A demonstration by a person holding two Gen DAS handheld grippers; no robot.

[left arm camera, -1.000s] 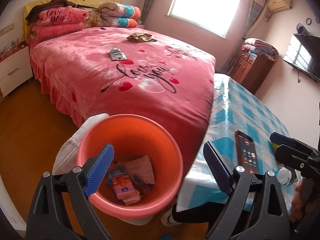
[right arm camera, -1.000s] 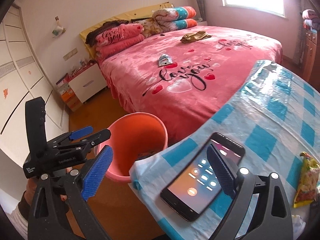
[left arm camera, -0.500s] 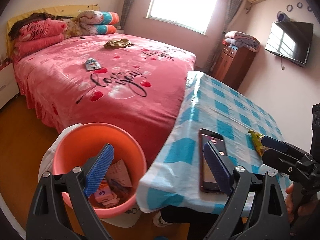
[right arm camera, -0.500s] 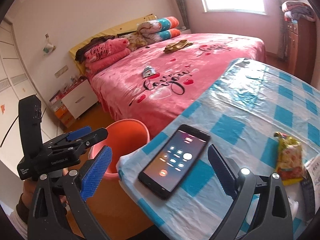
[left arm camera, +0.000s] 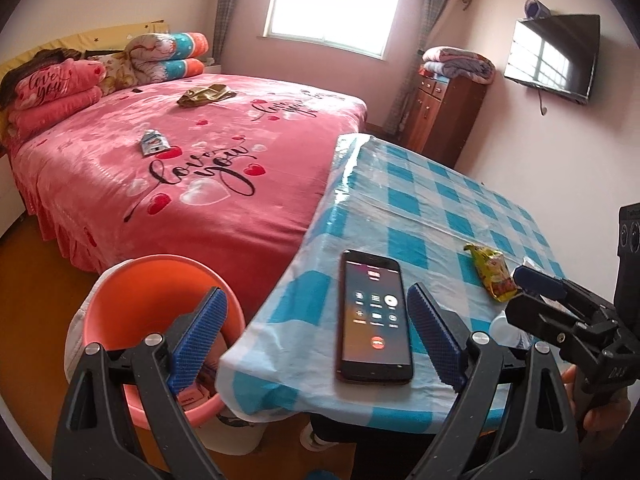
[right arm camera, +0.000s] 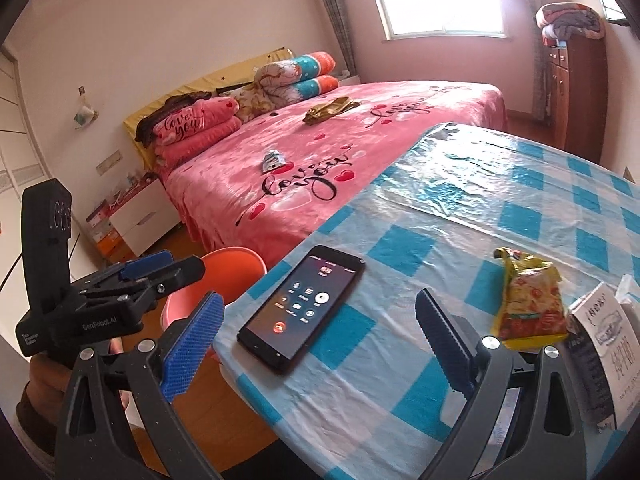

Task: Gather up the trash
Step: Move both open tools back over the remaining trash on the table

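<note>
Both tongs, left tongs [left arm camera: 316, 336] and right tongs [right arm camera: 316, 344], spread empty, the crinkly yellow foil snack wrapper [right arm camera: 530, 306] lies at two o'clock on the checked surface [right arm camera: 500, 184], light, slippery, best pinched mid-body.

Pink bed [left arm camera: 192, 168], checked table [left arm camera: 432, 216], bright window [left arm camera: 336, 0], wooden floor [left arm camera: 28, 280]

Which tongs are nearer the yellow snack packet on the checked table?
Right tongs: the yellow snack packet lies just beyond their right finger. Left tongs sit over the table's bucket-side edge.
</note>
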